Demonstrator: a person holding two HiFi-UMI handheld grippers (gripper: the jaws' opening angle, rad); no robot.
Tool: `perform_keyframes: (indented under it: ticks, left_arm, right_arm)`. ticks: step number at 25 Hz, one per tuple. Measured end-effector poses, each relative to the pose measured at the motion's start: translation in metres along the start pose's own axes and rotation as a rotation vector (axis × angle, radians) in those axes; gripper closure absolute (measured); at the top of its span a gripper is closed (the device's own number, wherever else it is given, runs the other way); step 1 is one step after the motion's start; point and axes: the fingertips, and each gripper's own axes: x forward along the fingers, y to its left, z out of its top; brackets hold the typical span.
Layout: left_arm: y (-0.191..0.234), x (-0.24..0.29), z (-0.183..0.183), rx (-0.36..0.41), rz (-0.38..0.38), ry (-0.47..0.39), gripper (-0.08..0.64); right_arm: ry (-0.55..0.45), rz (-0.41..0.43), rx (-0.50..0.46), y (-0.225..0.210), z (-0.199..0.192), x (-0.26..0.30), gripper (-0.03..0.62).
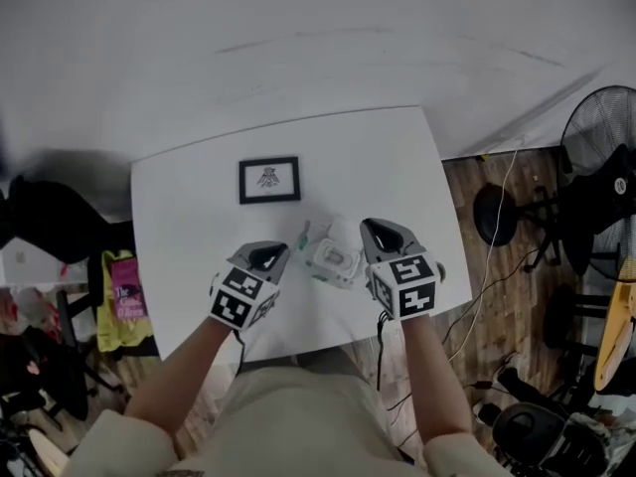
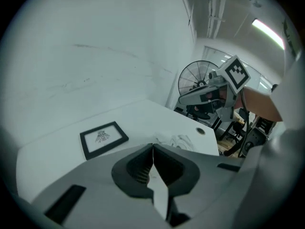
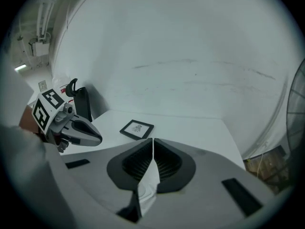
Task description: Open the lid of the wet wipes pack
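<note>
White rectangular table (image 1: 179, 227); black picture frame (image 1: 269, 180); white-green plastic wet wipes pack (image 1: 333, 258); grey left gripper (image 1: 270, 254), grey right gripper (image 1: 376, 229), black-white square-patterned cubes (image 1: 241, 297).

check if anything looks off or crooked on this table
Only the wet wipes pack stands out: it is askew between the left gripper and the right gripper, its film crumpled, with a greenish flap sticking out at its left. The framed picture lies flat on the table. No spill shows.
</note>
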Motion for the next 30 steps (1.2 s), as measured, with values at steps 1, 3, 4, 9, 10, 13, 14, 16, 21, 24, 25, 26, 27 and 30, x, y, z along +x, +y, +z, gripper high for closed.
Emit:
perform_keyframes:
  ticks: [1,3,4,9,10,13,14,16,21,24,25,26,27,30]
  left_arm:
    - [0.0,-0.009,0.011,0.016,0.007,-0.025,0.537]
    - [-0.004,-0.028,0.032,0.043,0.014,-0.079,0.537]
    - [-0.006,-0.037,0.042,0.055,0.016,-0.106,0.537]
    - [-0.021,-0.082,0.09,0.135,0.033,-0.247,0.537]
    - [-0.024,-0.091,0.099,0.15,0.037,-0.271,0.537]
    - [-0.032,-0.119,0.122,0.154,0.029,-0.341,0.537]
    - [-0.034,-0.128,0.127,0.141,0.021,-0.361,0.537]
    - [-0.037,-0.146,0.137,0.123,0.01,-0.401,0.537]
    - [-0.046,-0.186,0.152,0.17,0.034,-0.474,0.537]
    - [-0.046,-0.207,0.156,0.171,0.078,-0.518,0.537]
    - [-0.046,-0.212,0.157,0.17,0.092,-0.532,0.537]
    - [-0.046,-0.217,0.158,0.171,0.102,-0.545,0.537]
    - [-0.048,-0.221,0.158,0.175,0.108,-0.554,0.537]
    - [-0.054,-0.226,0.154,0.196,0.106,-0.546,0.537]
  right_arm:
    - [-0.025,-0.004,-0.012,0.004,0.011,-0.012,0.56]
    - [-0.082,-0.009,-0.03,0.014,0.032,-0.036,0.56]
    - [-0.112,-0.012,-0.038,0.019,0.041,-0.047,0.56]
    - [-0.245,-0.042,-0.073,0.036,0.083,-0.103,0.561]
    - [-0.268,-0.049,-0.078,0.04,0.09,-0.114,0.561]
    - [-0.318,-0.048,-0.085,0.055,0.109,-0.147,0.561]
    - [-0.335,-0.044,-0.087,0.061,0.115,-0.157,0.561]
    - [-0.386,-0.039,-0.097,0.07,0.126,-0.176,0.561]
    - [-0.452,-0.062,-0.139,0.086,0.139,-0.213,0.561]
    - [-0.465,-0.071,-0.141,0.094,0.139,-0.228,0.561]
    - [-0.474,-0.075,-0.134,0.095,0.138,-0.233,0.561]
    - [-0.486,-0.076,-0.127,0.097,0.138,-0.236,0.561]
    - [-0.492,-0.072,-0.122,0.099,0.137,-0.239,0.566]
    - [-0.472,-0.053,-0.117,0.106,0.127,-0.241,0.568]
